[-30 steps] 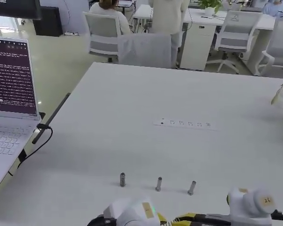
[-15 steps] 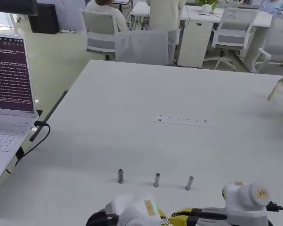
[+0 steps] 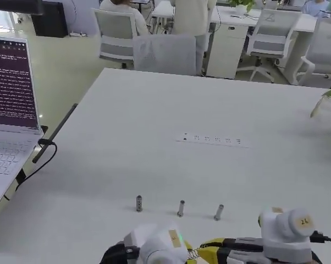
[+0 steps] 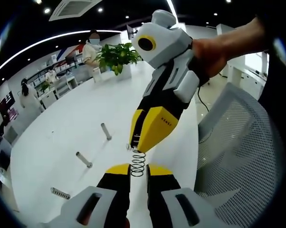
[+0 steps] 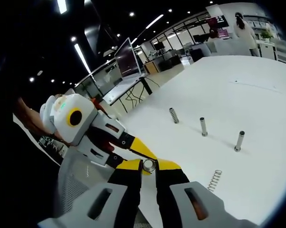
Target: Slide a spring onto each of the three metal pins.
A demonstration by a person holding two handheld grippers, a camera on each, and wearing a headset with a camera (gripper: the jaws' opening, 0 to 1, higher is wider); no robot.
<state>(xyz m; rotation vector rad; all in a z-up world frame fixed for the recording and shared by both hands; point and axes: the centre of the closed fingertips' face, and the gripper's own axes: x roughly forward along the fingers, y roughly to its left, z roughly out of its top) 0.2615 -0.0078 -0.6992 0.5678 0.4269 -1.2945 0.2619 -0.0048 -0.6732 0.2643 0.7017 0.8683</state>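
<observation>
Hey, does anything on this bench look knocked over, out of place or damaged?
Nothing looks damaged. All three pins stand upright, one end pin already wearing a spring. One loose spring lies flat on the table near the bare pins. The left gripper and right gripper pinch another spring between them.

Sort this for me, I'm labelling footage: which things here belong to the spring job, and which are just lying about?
Job: pins, held spring, loose spring, left gripper, right gripper.
Lying about: laptop, socket strip, chair.
</observation>
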